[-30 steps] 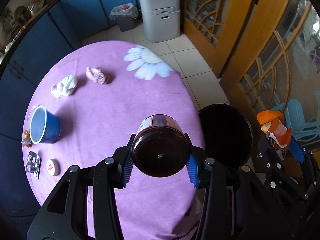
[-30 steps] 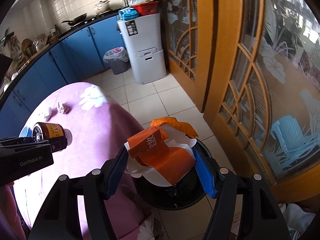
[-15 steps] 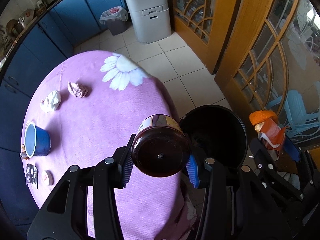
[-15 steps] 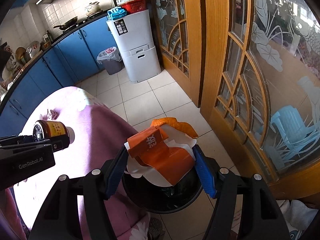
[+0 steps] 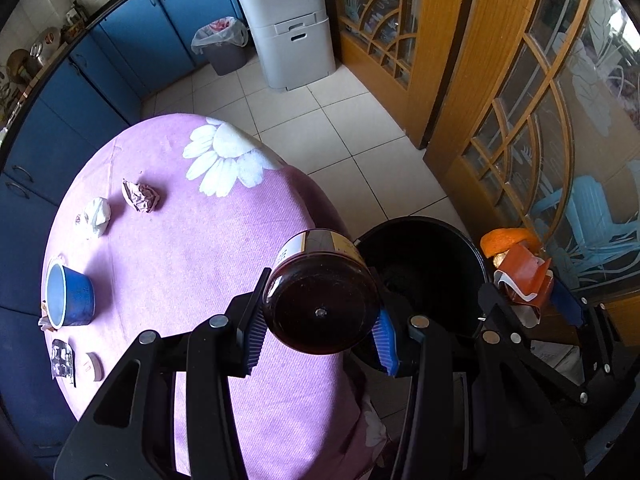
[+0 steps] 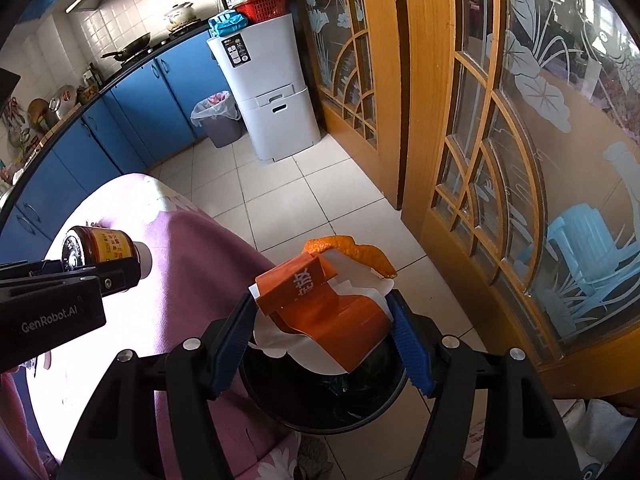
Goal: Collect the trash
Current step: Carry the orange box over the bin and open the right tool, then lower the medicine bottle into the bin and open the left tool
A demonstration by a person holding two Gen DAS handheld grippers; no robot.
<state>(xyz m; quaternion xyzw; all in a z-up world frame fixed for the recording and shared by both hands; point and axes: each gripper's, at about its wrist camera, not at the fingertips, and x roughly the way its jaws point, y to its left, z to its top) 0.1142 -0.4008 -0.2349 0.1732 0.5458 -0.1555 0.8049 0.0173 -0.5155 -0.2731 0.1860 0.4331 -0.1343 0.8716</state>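
Observation:
My left gripper is shut on a dark glass jar with a yellow label, held above the table's right edge beside the black trash bin. The jar also shows in the right wrist view. My right gripper is shut on an orange-and-white paper carton with an orange peel on it, held over the bin. A crumpled pink paper and a white tissue lie on the purple table.
A blue cup, a blister pack and a small round lid sit at the table's left edge. A white cabinet and a lined grey bin stand at the back. Wooden glass doors are on the right.
Both grippers have moved right and higher with their loads. The jar is now nearer the black bin, and the carton hangs more squarely over the bin.

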